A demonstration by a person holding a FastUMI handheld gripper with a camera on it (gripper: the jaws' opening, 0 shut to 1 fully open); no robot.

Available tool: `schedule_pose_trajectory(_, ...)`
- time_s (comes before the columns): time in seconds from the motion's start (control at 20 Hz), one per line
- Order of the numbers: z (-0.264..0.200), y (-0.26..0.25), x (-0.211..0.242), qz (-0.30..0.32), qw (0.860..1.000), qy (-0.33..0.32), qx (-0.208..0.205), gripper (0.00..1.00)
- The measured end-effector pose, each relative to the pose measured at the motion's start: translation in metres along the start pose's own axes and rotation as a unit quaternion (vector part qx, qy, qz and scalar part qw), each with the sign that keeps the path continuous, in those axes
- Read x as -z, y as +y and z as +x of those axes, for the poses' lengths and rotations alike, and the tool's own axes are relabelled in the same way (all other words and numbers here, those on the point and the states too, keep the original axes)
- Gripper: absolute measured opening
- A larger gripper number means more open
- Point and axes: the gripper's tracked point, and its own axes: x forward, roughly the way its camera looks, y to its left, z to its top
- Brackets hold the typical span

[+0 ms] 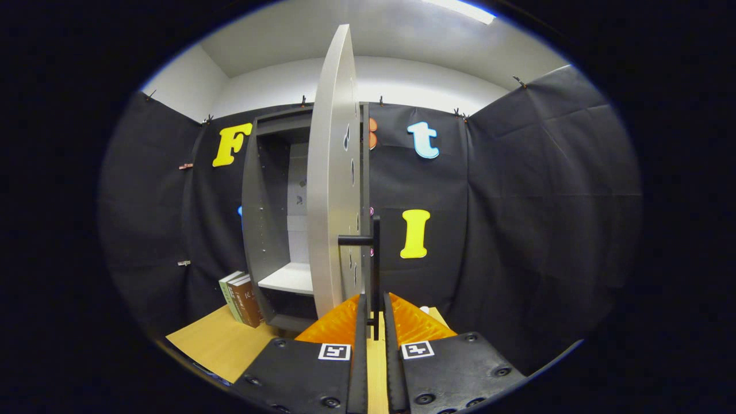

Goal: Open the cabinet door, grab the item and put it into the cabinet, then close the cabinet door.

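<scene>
Jaws: the gripper [375, 322] has its jaws drawn almost together, leaving a narrow slot, and both fingers [359, 339] press on the lower end of the door handle.
Handle: one dark upright bar [376, 270], held between the jaws and rising straight above them, joined to the door by a short horizontal post.
Door: one pale grey cabinet door [329, 172], swung open and seen nearly edge-on, just ahead of the jaws and slightly left of them.
Cabinet: one dark grey cabinet [257, 218] beyond the jaws, to their left, standing on the bench; its inside is open to view.
Shelf: one white shelf [287, 278] inside the cabinet, low down, bare on top.
Books: two books [241, 299] upright on the bench, left of the jaws, leaning against the cabinet's outer left side.
Bench: one light wooden bench [215, 342] beneath the jaws, cabinet and books.
</scene>
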Motion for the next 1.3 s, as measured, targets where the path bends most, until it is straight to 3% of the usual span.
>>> schedule_pose_trajectory(0.4, -0.019, 0.029, -0.020, -0.024, 0.999, -0.038, 0.016, 0.17)
schedule_pose_trajectory(0.7, -0.013, 0.090, 0.000, -0.023, 1.000, -0.013, 0.013, 0.17)
schedule_pose_trajectory(1.1, 0.022, 0.180, 0.106, 0.009, 0.992, 0.122, -0.010, 0.18)
schedule_pose_trajectory(1.3, 0.029, 0.198, 0.169, 0.041, 0.979, 0.198, 0.012, 0.18)
